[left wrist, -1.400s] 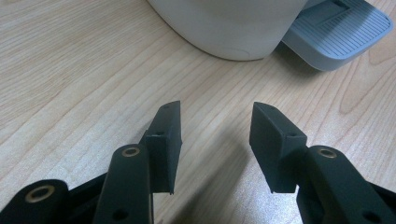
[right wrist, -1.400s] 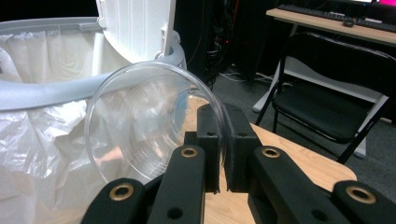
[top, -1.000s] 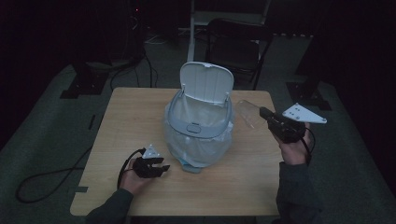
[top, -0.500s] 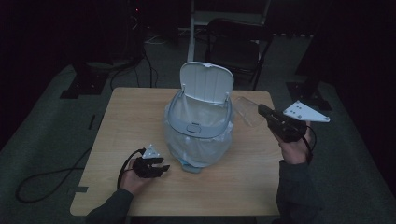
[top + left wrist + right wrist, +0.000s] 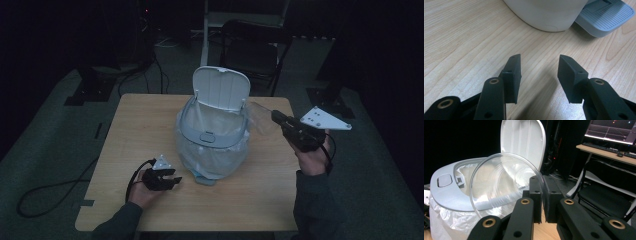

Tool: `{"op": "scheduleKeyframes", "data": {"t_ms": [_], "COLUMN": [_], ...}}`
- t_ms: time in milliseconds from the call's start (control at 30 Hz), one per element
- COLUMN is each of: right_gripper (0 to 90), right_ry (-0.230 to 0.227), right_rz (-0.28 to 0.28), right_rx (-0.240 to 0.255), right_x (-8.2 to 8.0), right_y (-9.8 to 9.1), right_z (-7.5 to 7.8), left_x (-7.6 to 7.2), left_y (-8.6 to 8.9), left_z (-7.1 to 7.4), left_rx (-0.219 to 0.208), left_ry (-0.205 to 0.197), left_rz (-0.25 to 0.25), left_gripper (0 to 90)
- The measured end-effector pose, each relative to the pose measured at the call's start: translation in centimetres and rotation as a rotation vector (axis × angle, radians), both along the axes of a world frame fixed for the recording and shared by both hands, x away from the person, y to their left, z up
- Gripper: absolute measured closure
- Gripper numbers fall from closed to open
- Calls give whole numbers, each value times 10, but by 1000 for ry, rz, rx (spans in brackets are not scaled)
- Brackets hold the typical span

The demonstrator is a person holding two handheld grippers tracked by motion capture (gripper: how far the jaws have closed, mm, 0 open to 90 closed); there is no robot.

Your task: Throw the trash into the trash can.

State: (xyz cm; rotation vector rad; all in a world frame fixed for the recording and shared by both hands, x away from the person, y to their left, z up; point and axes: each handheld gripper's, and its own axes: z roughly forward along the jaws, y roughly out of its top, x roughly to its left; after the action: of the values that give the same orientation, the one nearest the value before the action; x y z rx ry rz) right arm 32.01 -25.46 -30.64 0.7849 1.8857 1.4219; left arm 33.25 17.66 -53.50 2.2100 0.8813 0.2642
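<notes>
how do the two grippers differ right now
The right gripper is shut on the rim of a clear plastic cup; the left gripper is open and holds nothing. The right is raised beside the open bin; the left sits low over the table. Both have black jaws.

high overhead, gripper views close, bin [image 5: 212, 135] shared
</notes>
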Motion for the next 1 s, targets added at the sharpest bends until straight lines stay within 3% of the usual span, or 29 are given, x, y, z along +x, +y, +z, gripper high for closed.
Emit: {"op": "scheduleKeyframes", "data": {"t_ms": [1000], "right_gripper": [861], "right_ry": [20], "right_rz": [108], "right_rx": [9], "right_x": [21], "right_y": [43], "right_z": [2], "left_x": [0], "left_y": [1], "left_z": [1], "left_rx": [0], "left_ry": [-2], "left_rz": [-1], "left_gripper": [548]}}
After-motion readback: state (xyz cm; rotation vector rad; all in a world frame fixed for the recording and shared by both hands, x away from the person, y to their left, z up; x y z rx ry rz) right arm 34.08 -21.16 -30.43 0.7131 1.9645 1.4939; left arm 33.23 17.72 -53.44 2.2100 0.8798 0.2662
